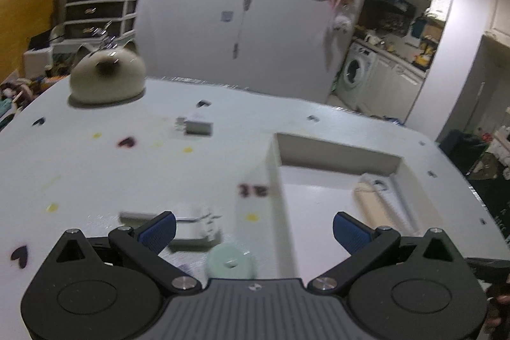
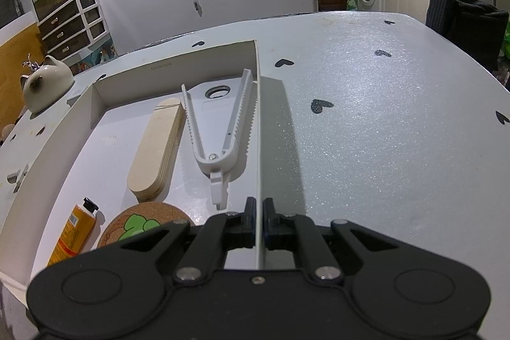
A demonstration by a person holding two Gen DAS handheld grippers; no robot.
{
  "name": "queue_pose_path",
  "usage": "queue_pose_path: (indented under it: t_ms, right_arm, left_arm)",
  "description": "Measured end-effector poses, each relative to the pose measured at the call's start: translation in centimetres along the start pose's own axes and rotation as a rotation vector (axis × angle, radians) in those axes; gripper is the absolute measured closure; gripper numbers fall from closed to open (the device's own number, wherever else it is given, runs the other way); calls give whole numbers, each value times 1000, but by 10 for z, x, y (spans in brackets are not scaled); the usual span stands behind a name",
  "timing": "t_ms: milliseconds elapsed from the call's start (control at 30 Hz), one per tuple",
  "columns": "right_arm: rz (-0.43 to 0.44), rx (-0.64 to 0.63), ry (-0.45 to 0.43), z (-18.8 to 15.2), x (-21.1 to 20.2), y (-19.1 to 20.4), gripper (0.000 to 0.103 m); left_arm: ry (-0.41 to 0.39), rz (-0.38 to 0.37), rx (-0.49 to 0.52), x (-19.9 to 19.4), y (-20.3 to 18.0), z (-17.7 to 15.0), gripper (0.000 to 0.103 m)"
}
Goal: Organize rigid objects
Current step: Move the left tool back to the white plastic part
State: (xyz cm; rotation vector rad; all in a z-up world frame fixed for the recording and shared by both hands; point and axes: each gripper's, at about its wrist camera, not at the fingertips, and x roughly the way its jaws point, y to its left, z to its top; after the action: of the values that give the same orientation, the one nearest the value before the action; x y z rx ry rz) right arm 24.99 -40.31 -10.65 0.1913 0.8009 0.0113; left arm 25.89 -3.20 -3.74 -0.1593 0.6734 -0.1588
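My right gripper [image 2: 258,212] is shut on the right wall of a shallow white box [image 2: 258,104]. In the box lie a stack of wooden sticks [image 2: 156,148], a white toothed jar opener [image 2: 223,123], a cork coaster [image 2: 140,225] and an orange tube [image 2: 75,231]. My left gripper [image 1: 253,230] is open and empty above the table. Below it lie a white plug adapter [image 1: 194,225] and a mint green ring [image 1: 231,262]. Another white adapter [image 1: 196,125] lies farther off. The box [image 1: 338,152] shows to the right, with the sticks [image 1: 382,206] in it.
A cream cat-shaped ceramic pot [image 1: 106,75] stands at the far left of the white table [image 2: 382,117]; it also shows in the right wrist view [image 2: 44,83]. Black heart stickers dot the table. A dark chair back [image 2: 462,21] stands past the far right edge.
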Motion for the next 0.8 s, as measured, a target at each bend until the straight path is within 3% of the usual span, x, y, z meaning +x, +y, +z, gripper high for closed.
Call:
queue_pose_path:
  t_ms: [300, 567, 700, 800]
  right_arm:
    - [-2, 2, -4, -1, 0, 1, 97]
    - [-1, 4, -5, -2, 0, 1, 97]
    - [1, 7, -7, -2, 0, 1, 97]
    - [2, 7, -8, -2, 0, 1, 97]
  left_arm:
    - [44, 100, -46, 37, 29, -14, 0]
    - [39, 121, 4, 63, 31, -18, 1]
    - [34, 173, 38, 72, 26, -17, 2]
    - [34, 174, 54, 77, 24, -15, 7]
